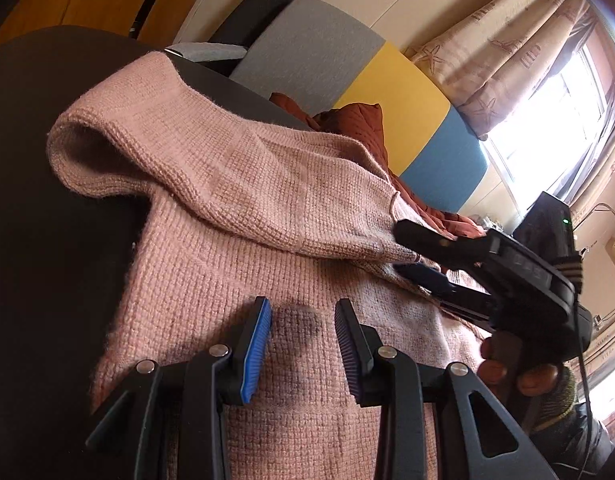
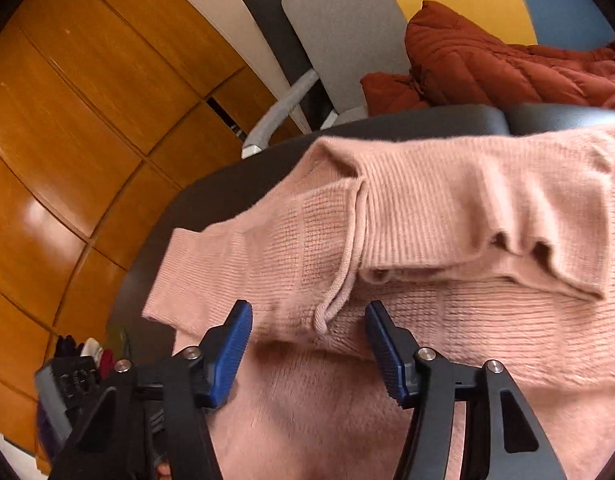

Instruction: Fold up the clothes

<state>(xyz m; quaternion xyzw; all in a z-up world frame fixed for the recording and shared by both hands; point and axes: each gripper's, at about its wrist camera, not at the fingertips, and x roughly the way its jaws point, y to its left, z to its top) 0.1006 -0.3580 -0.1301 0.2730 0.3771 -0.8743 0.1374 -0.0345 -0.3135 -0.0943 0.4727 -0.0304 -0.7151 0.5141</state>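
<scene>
Garment: the pink knitted sweater (image 1: 291, 208) lies spread on the dark table (image 1: 39, 208), reaching its far edge, with one end hanging over the near edge towards me.
Done so far: I judge one sleeve (image 2: 459, 216) is already folded across the body, its cuff lying on the knit.
Left to do: the other sleeve and the fold of the body, as far as I can see.
Left gripper (image 1: 303, 344): jaws apart, hovering over the knit; no fabric pinched between them.
Right gripper (image 2: 307, 344): jaws apart, by the folded sleeve's cuff; in the left wrist view its fingers straddle the cuff edge, but I cannot tell a pinch.
</scene>
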